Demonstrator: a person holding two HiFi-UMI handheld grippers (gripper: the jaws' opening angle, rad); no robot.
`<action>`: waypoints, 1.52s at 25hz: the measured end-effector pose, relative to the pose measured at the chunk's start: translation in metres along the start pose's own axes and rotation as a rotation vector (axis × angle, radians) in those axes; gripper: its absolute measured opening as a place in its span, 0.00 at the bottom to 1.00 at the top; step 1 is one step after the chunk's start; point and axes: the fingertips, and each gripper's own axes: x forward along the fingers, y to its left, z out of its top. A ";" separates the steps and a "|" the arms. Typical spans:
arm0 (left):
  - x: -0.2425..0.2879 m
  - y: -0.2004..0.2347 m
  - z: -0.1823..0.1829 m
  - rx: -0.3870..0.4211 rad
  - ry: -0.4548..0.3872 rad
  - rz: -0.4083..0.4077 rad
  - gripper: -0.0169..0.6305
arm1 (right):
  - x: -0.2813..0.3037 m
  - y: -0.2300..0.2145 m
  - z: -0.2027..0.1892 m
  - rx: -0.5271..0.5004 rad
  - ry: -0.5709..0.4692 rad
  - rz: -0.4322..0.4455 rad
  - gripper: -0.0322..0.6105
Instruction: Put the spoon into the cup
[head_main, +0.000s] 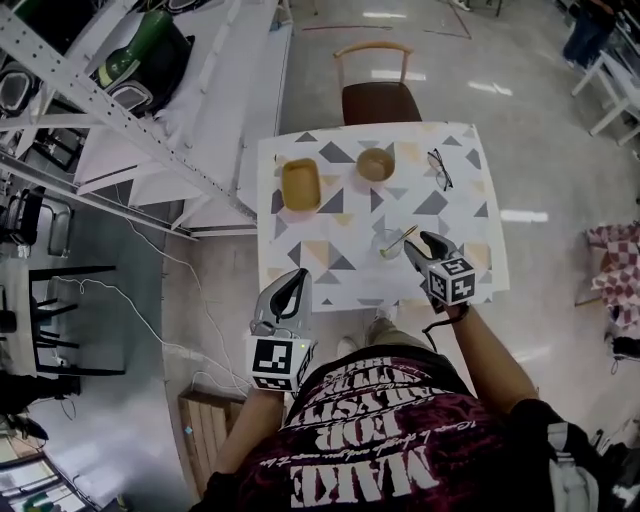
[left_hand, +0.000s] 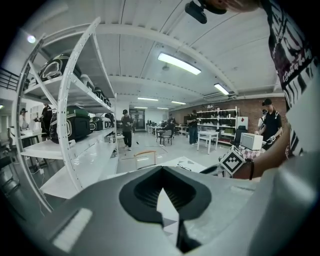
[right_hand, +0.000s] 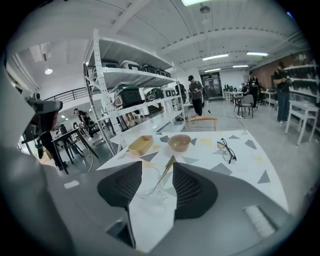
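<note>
Bright, even light from ceiling strips (left_hand: 179, 63) around twelve o'clock; floor (head_main: 490, 88) shows glare; gripper views bend strongly, with black corners.

**One of Nearly Everything, Two Claws**

One surface (head_main: 460, 225), patterned with triangles, carries five things: one clear cup (head_main: 388, 243), one spoon (head_main: 402, 238) standing in it, one yellow oblong dish (head_main: 300, 185), one round tan bowl (head_main: 376, 164) and one pair of dark-framed glasses (head_main: 439, 169). One wooden chair (head_main: 377, 98) stands at its far edge. Two claws are in view, one left claw (head_main: 297, 277) and one right claw (head_main: 425, 240). One white shelving rack (head_main: 120, 110) runs along the left side. The room behind holds several people (left_hand: 126, 129), too small and scattered for a sure count.
</note>
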 end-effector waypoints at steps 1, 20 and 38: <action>-0.002 0.000 0.003 -0.002 -0.011 -0.005 0.03 | -0.008 0.003 0.002 -0.029 -0.008 -0.012 0.40; -0.052 -0.004 0.025 0.018 -0.147 -0.090 0.03 | -0.166 0.107 0.087 -0.208 -0.342 -0.103 0.09; -0.093 -0.004 0.015 0.029 -0.188 -0.131 0.03 | -0.220 0.149 0.077 -0.224 -0.386 -0.134 0.09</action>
